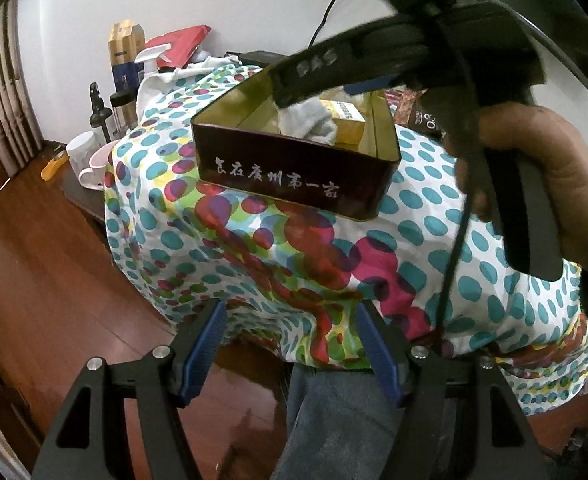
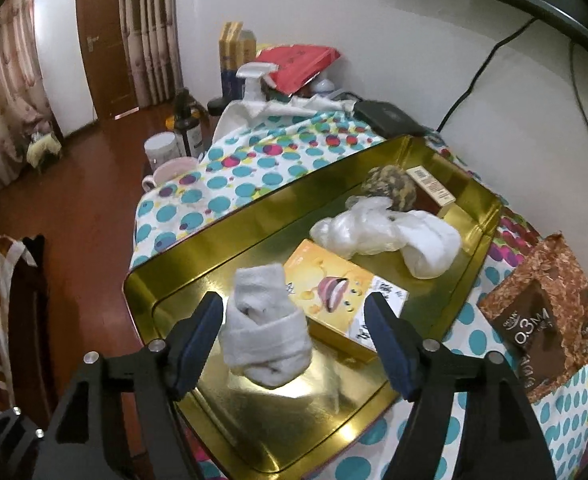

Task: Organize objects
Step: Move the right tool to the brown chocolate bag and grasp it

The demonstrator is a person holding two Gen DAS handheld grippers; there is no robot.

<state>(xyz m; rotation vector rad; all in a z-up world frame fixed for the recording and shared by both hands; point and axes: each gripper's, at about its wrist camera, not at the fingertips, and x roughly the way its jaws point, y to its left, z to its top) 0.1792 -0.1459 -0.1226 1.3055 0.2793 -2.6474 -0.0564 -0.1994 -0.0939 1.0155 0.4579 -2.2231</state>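
Note:
A gold-lined tin (image 2: 254, 216) with dark red walls (image 1: 294, 176) stands open on the dotted tablecloth (image 1: 254, 264). Over its near end my right gripper (image 2: 294, 304) is open, and a rolled grey sock (image 2: 264, 328) sits between the jaws, close to the left pad and well clear of the right one. Behind the sock lie a yellow box (image 2: 342, 292), a white plastic bundle (image 2: 374, 232), a camouflage sock ball (image 2: 392, 184) and a small carton (image 2: 430, 182). My left gripper (image 1: 290, 312) is open and empty at the table's front edge, short of the tin.
A brown snack packet (image 2: 542, 312) stands right of the tin. Mugs (image 2: 166, 172), dark bottles (image 2: 188, 120), a spray bottle (image 2: 254, 76) and a red packet (image 2: 298, 64) crowd the far left end. Black cables (image 2: 474, 84) hang on the wall. A person's jeans (image 1: 334, 420) are below the table edge.

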